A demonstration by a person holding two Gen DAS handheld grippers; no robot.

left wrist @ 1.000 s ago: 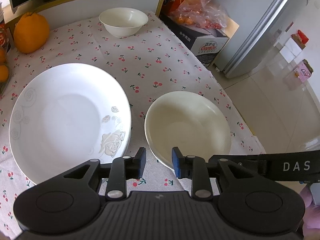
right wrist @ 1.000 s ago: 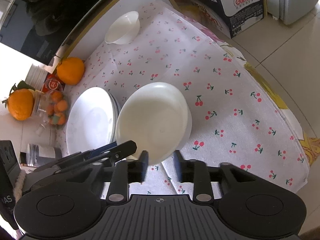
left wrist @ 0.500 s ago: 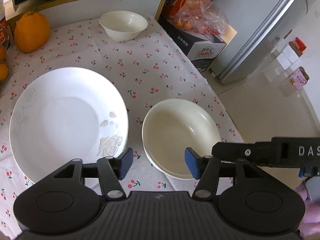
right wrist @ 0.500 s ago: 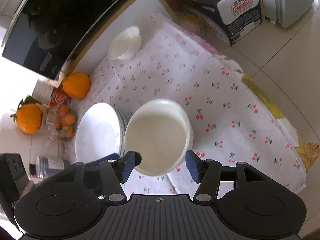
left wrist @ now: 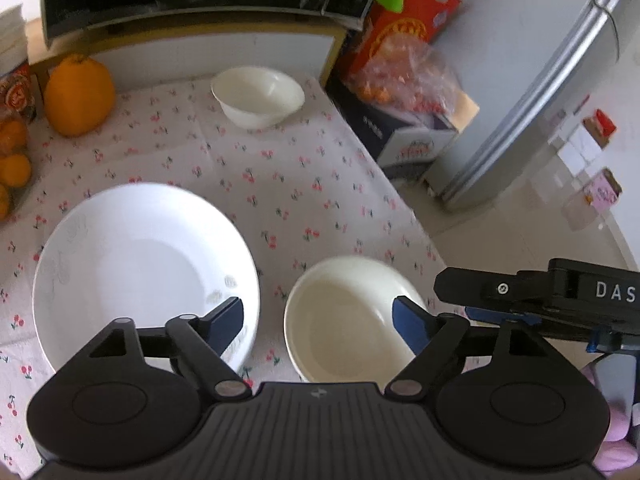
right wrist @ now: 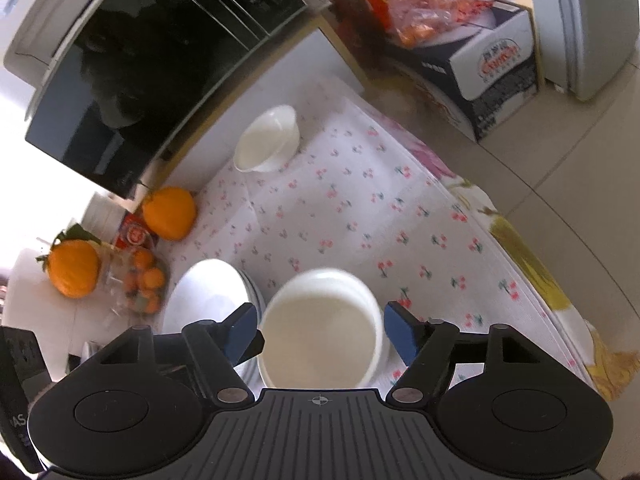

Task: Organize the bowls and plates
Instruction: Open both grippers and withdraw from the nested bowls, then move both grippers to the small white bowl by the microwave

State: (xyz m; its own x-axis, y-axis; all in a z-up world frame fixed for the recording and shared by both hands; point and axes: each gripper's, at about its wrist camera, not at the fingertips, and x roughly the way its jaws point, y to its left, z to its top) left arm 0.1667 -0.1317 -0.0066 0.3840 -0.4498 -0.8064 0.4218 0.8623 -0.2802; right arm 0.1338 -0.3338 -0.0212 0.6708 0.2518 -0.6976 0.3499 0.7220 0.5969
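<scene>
As both grippers' jaws have just been opening, we list a plain cream bowl (right wrist: 320,332) lying free between the right gripper (right wrist: 320,334) pads; near rim hidden; left gripper (left wrist: 320,322) empty

We are in a home kitchen. A table under a white cloth printed with small red cherries (left wrist: 280,184) carries everyday crockery: a wide white ceramic plate (left wrist: 136,264) at 9 o'clock and a small white ceramic bowl (left wrist: 258,96) at 12. A black glass-fronted microwave oven (right wrist: 132,60) sits behind it, with a large round orange citrus fruit (left wrist: 78,94) at 10 o'clock. At 2 o'clock a tall silver refrigerator (left wrist: 560,80) stands on pale floor tiles (left wrist: 520,240), beside a printed cardboard carton (right wrist: 492,68).
</scene>
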